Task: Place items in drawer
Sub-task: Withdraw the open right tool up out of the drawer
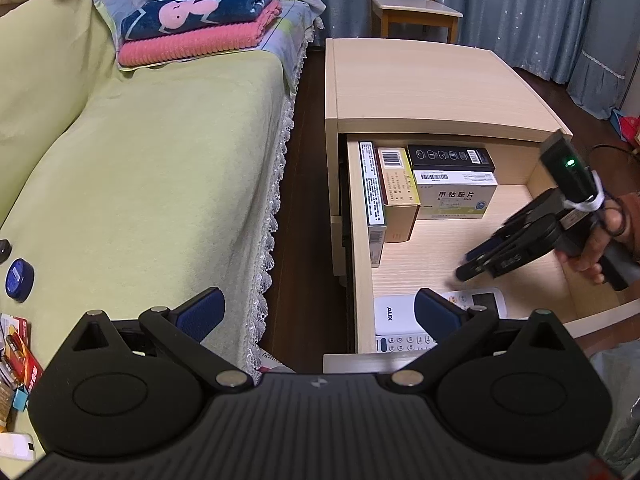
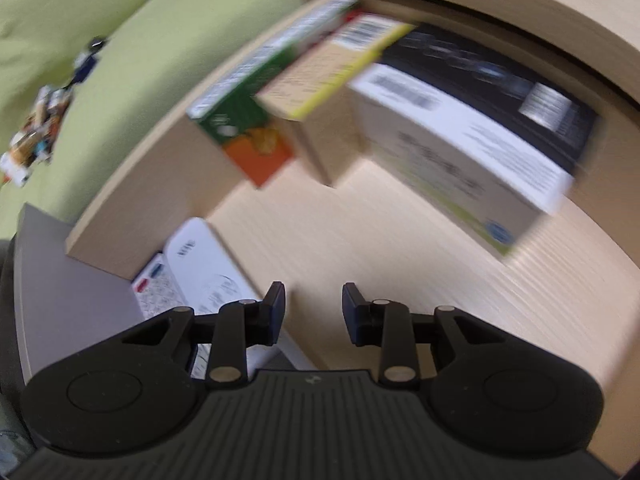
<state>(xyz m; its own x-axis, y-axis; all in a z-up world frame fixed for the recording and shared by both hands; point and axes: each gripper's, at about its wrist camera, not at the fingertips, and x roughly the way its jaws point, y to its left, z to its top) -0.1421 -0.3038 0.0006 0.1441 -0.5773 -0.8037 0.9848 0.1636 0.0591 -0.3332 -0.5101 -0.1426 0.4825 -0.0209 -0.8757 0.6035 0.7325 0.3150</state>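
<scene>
Boxes (image 1: 420, 192) stand in the drawer's (image 1: 362, 240) back-left corner, remote (image 1: 400, 320) at its front edge; my left gripper (image 1: 320, 312) is spread wide, empty. Right view, blurred: right gripper (image 2: 314, 312) parted over the drawer floor, empty, remote (image 2: 200, 272) just left.

The pale wooden pulled-out drawer (image 1: 516, 248) carries four cartons at its 11 o'clock corner: a narrow green-and-orange box (image 1: 372, 196), a tan barcoded box (image 1: 398, 194), a white medicine box (image 1: 456, 196) and a black box (image 1: 450, 158). A white remote control (image 1: 394, 316) lies at 7 o'clock.

The yellow-green bedspread (image 1: 152, 168) bears folded pink and navy blankets (image 1: 196, 20) at 12 o'clock, and a round blue tin (image 1: 19, 275) at 8 o'clock.
</scene>
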